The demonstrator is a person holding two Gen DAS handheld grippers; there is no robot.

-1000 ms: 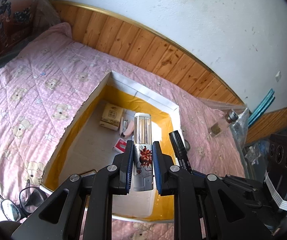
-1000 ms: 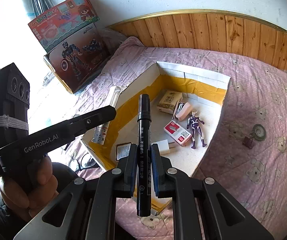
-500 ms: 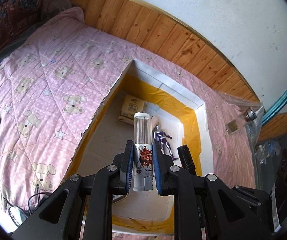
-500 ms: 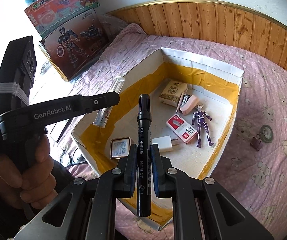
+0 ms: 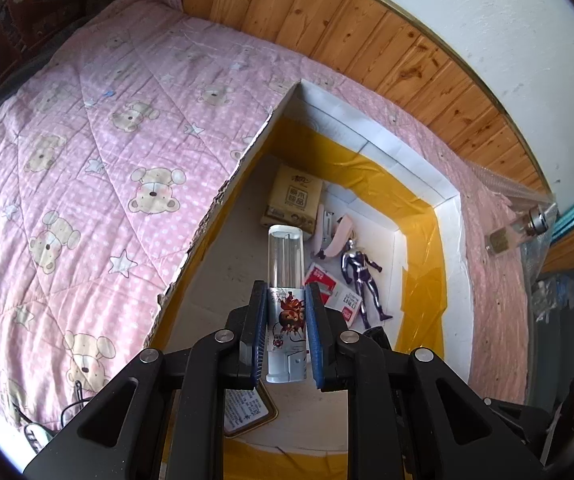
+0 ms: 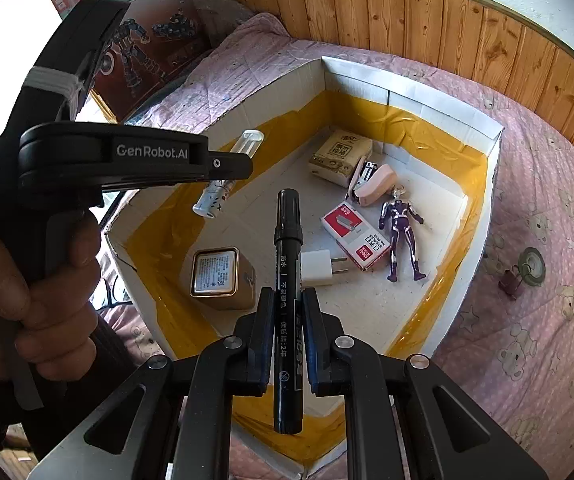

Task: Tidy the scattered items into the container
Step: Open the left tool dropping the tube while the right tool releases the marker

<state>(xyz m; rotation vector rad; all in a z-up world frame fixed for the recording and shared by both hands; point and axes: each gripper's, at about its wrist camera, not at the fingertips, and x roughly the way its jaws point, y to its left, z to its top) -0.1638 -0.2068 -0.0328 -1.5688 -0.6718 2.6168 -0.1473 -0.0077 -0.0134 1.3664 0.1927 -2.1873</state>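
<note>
My left gripper (image 5: 285, 300) is shut on a clear tube with a printed silver base (image 5: 285, 280). It holds the tube above the open box (image 5: 453, 240), which has white walls and yellow tape. The right wrist view shows that tube (image 6: 229, 172) over the box's left side (image 6: 159, 216). My right gripper (image 6: 289, 304) is shut on a black marker (image 6: 288, 280), held over the box's near edge. Inside the box lie a tissue pack (image 6: 341, 152), a pink stapler (image 6: 375, 184), a staples box (image 6: 357, 236), a purple figure (image 6: 401, 228), a white plug (image 6: 319, 268) and a gold tin (image 6: 219, 276).
The box sits on a pink bear-print quilt (image 5: 87, 160). A tape roll (image 6: 531, 266) and a binder clip (image 6: 509, 280) lie on the quilt right of the box. A small glass bottle (image 5: 515, 234) lies at the far right. Wood panelling (image 6: 447, 20) runs behind. Toy boxes (image 6: 147, 40) stand at left.
Both grippers have moved forward and lower over the box, which now looks larger. The tube and marker stay gripped.
</note>
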